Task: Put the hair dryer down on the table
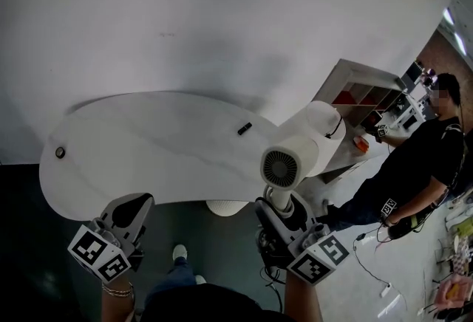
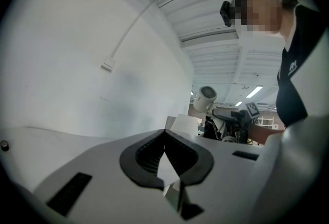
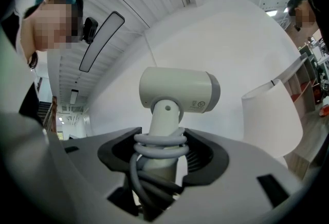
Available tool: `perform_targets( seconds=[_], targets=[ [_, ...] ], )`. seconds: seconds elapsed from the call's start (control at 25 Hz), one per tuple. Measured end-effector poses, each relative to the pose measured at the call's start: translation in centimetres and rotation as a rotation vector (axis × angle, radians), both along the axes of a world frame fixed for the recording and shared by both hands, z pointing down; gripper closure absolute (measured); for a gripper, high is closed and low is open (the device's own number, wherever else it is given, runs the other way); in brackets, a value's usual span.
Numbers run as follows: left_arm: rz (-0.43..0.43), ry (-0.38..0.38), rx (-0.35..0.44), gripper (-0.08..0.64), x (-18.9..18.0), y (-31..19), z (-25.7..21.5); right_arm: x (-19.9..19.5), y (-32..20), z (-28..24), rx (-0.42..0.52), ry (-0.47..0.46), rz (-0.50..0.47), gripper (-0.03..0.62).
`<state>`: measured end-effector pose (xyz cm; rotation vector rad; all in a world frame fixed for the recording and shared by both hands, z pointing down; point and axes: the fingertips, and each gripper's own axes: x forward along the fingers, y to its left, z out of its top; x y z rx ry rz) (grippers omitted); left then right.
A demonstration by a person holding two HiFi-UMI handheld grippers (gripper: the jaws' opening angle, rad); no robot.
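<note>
My right gripper (image 1: 284,213) is shut on the handle of a white hair dryer (image 1: 290,162), and it holds the dryer upright in the air just off the near right edge of the white curved table (image 1: 148,143). In the right gripper view the dryer's barrel (image 3: 177,89) lies crosswise above the jaws. Its grey cord (image 3: 159,145) is coiled round the handle between the black pads. My left gripper (image 1: 131,211) hovers at the table's near left edge with its jaws together and nothing in them. From the left gripper view the dryer (image 2: 206,95) shows far off to the right.
A small black object (image 1: 244,128) lies on the table near its back edge, and a dark round fitting (image 1: 60,152) sits at its far left end. A person in black (image 1: 421,165) stands at the right beside a white shelf unit (image 1: 362,91). Behind the table is a white wall.
</note>
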<state>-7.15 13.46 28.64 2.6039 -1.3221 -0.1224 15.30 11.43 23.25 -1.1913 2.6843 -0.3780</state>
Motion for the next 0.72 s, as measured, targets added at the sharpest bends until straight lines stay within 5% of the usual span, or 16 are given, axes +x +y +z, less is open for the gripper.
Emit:
perform_targets(
  seconds=[0.72],
  targets=[
    [0.069,-0.024,0.029,0.548,-3.2,-8.5,-1.6,-3.7,-5.9,-1.1,0.011,0.001,0.035,0.327]
  ],
)
